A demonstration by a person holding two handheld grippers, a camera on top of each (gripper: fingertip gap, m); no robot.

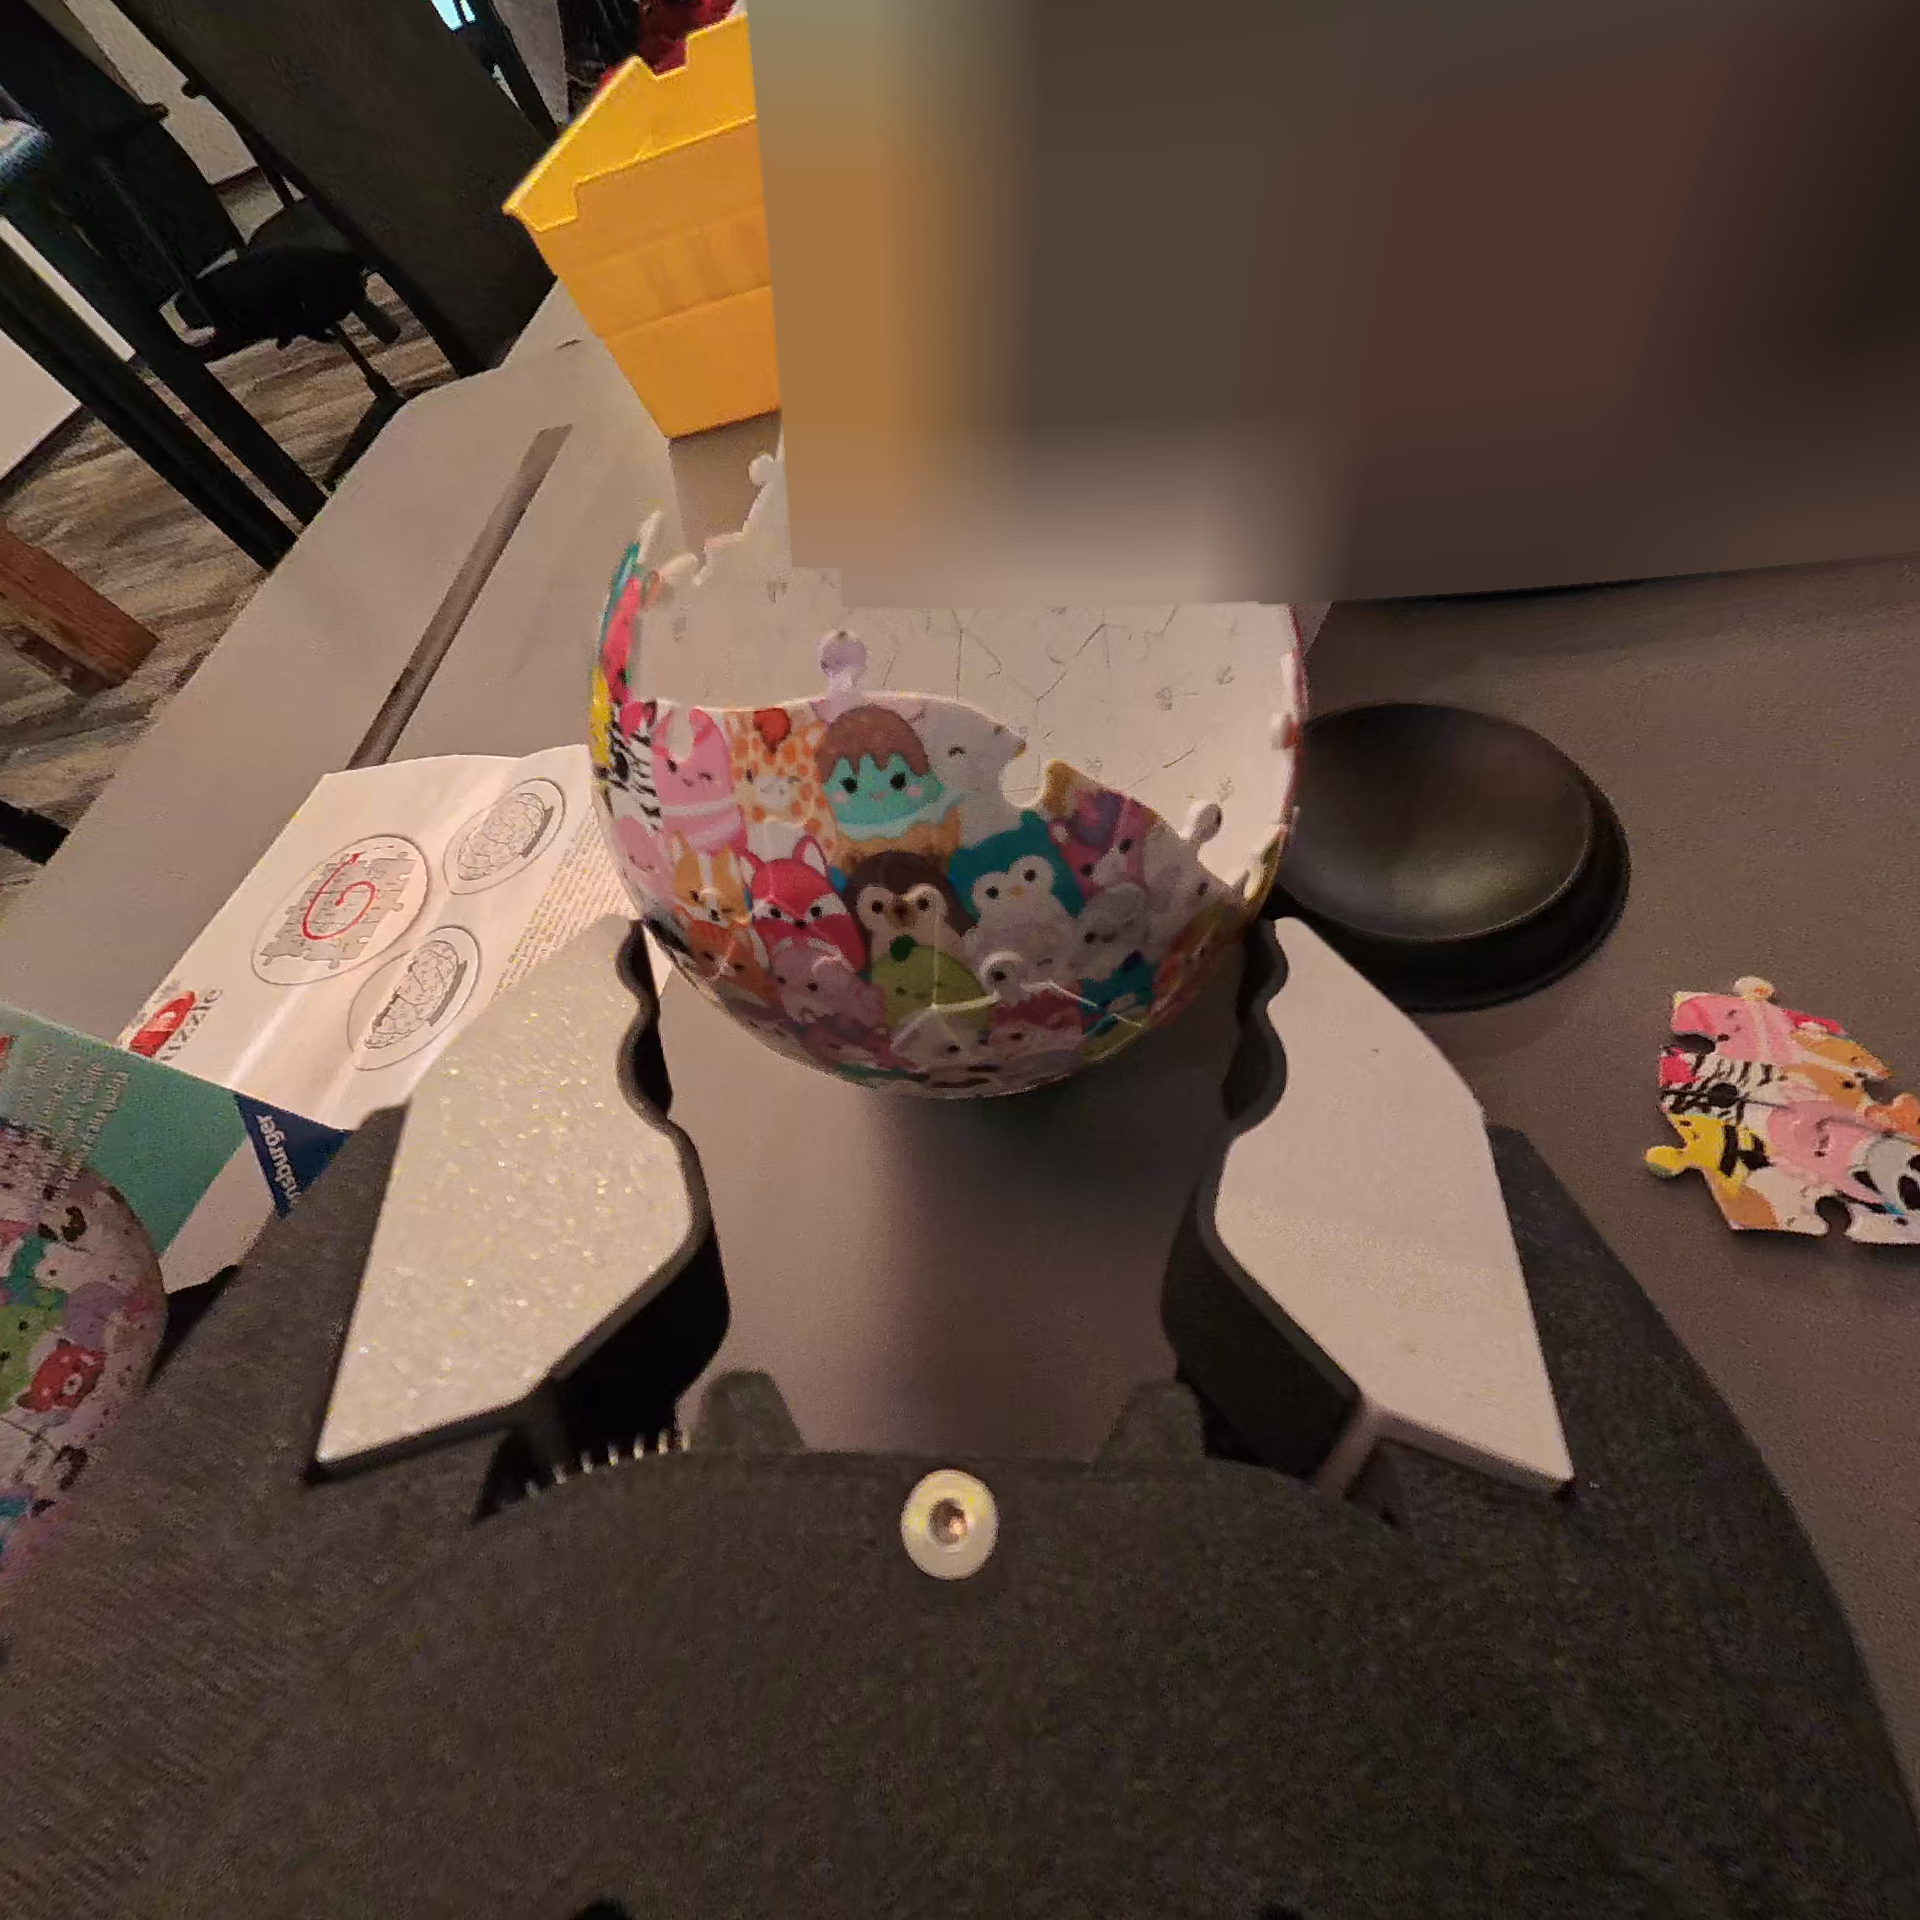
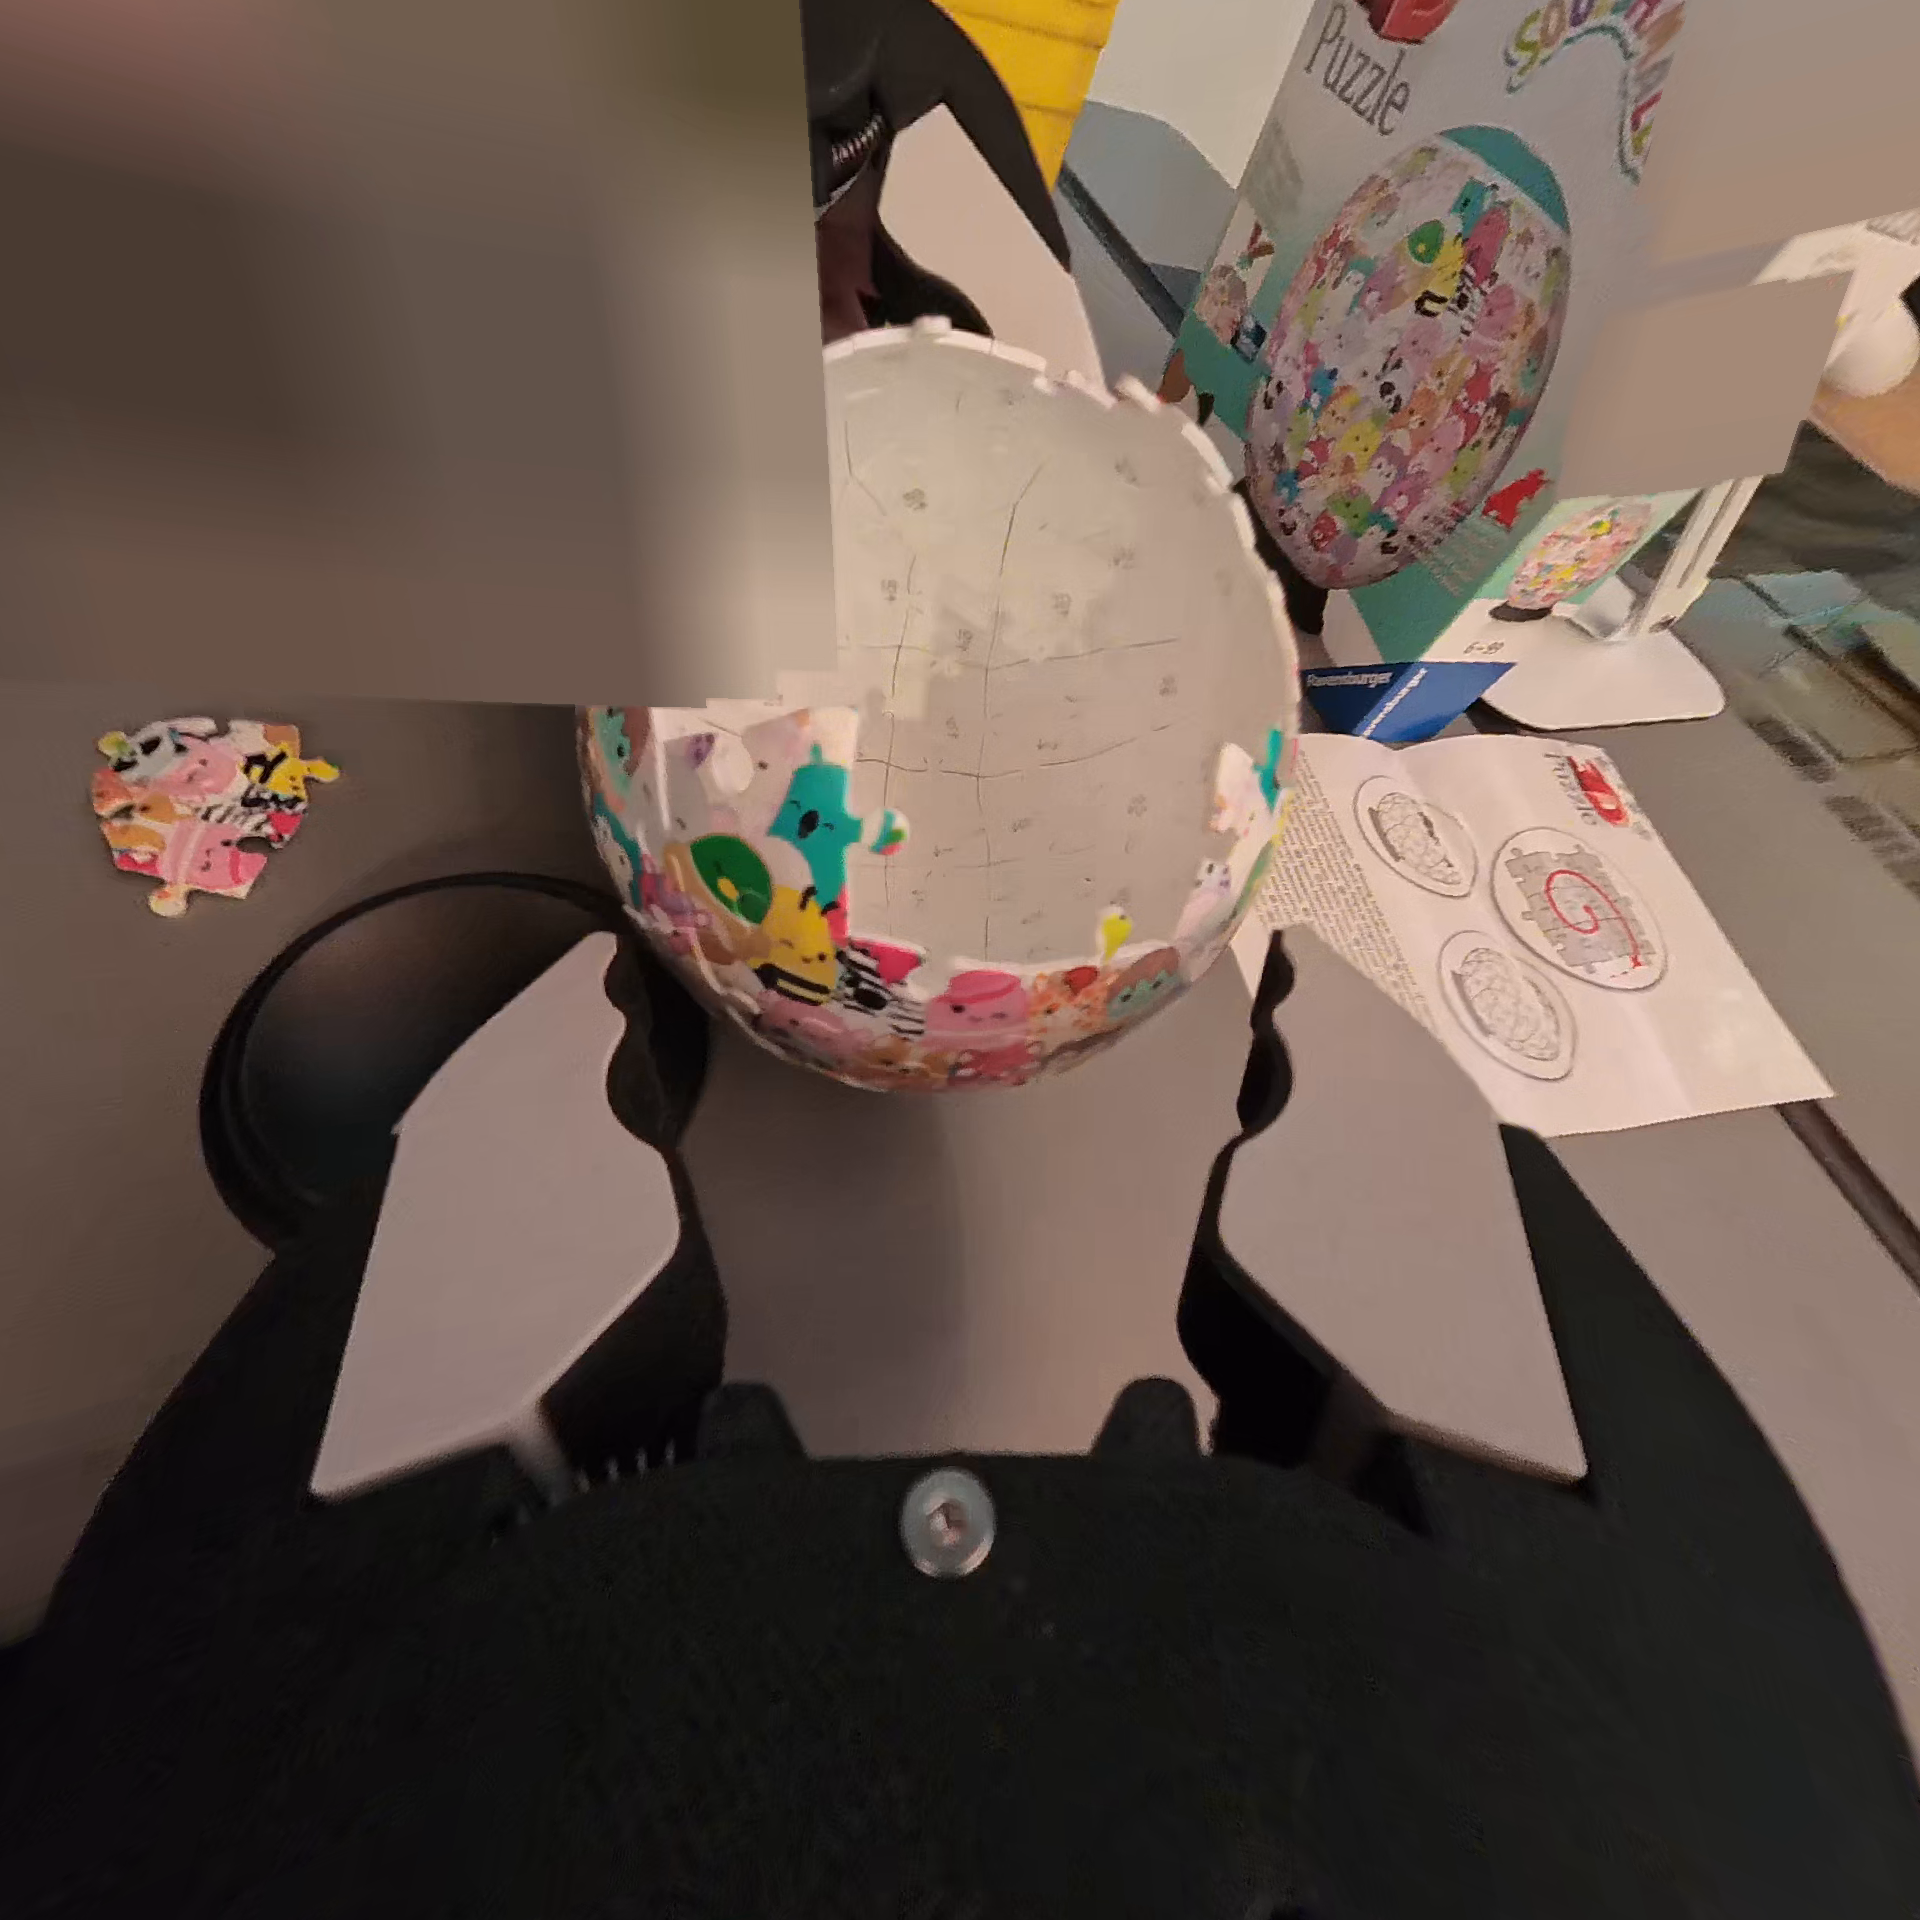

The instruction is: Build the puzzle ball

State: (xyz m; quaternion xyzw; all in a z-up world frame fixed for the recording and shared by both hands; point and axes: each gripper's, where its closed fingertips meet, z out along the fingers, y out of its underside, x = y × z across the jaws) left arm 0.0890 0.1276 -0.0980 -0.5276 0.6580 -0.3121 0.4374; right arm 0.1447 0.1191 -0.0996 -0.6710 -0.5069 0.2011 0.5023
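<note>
Here we had the half-built puzzle ball [image 1: 935,894] sitting on the grey worktop [image 1: 1714,727], straight ahead of both claws and between them; the left claw [image 1: 951,997] stood wide, its tips flanking the shell's lower curve, though we could not tell whether they touched it; the right claw [image 2: 940,1013] faced the shell from the opposite side, equally wide and gripping nothing. The shell's open mouth tilted toward the right claw, showing the white inside; the joined cluster of loose pieces [image 1: 1792,1117] lay flat well off to the left claw's right, past the black stand [image 1: 1455,842], and in the right wrist view it lay far to the left. We judged neither claw clearly nearer the cluster, so the next move hinged on reaching sideways for it while the other steadied the shell.
</note>
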